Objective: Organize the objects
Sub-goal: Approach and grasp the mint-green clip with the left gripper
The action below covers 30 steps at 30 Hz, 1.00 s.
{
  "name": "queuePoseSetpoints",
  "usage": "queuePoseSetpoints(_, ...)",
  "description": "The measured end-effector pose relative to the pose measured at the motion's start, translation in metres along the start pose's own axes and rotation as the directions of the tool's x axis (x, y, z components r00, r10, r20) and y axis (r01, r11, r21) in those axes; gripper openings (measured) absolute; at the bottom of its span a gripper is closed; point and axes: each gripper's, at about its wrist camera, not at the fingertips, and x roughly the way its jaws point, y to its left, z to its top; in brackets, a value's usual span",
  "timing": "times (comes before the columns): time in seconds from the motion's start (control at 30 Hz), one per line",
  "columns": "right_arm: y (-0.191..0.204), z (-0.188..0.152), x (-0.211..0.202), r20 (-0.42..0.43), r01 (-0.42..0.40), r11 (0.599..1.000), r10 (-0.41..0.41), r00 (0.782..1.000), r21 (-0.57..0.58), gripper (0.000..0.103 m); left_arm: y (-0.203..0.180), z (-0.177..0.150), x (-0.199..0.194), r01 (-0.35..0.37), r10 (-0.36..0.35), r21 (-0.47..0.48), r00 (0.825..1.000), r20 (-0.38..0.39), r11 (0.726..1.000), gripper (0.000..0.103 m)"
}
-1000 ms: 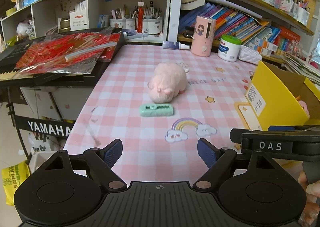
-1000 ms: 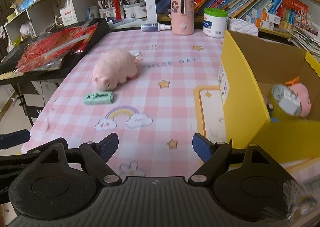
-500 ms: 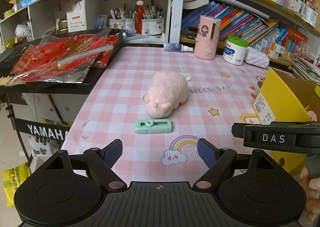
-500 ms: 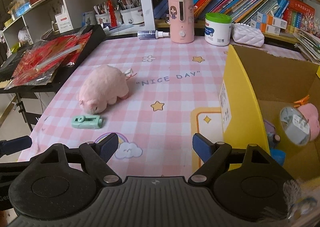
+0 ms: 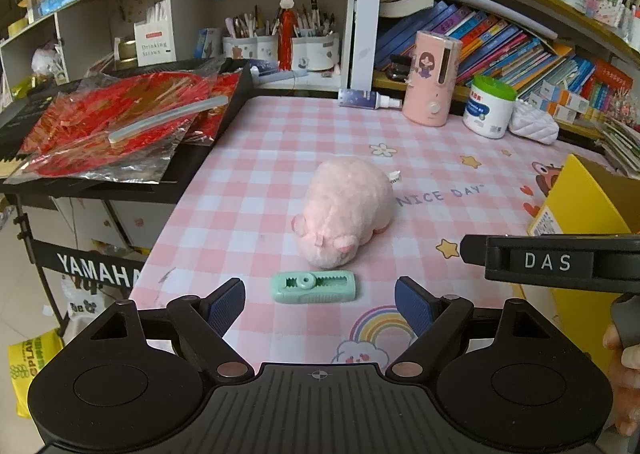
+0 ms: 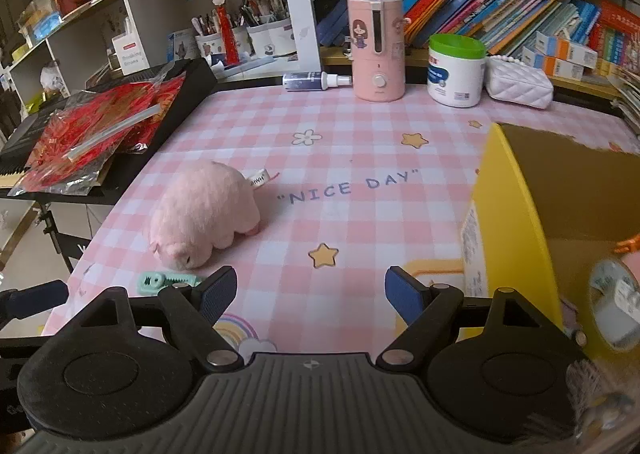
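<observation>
Checked tablecloth | both grippers spread, empty | tape roll in box: right view only

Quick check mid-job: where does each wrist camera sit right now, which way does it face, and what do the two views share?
Left wrist: behind the open left claw, angled down at the green clip; right claw's body and fingers of a hand show at right.
Right wrist: behind the open right claw, facing table and yellow box.
Shared: pink plush, clip, box, shelves.
</observation>
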Motion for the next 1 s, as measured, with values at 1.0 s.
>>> queuePoseSetpoints(1.0, 0.004, 0.029, 0.035, 0.001, -0.045, 0.996, 0.045, 0.999, -0.071, 0.08, 0.0, 0.005, 0.062, -0.027, 0.023, -0.053, 0.996, -0.088, 0.998, 0.068)
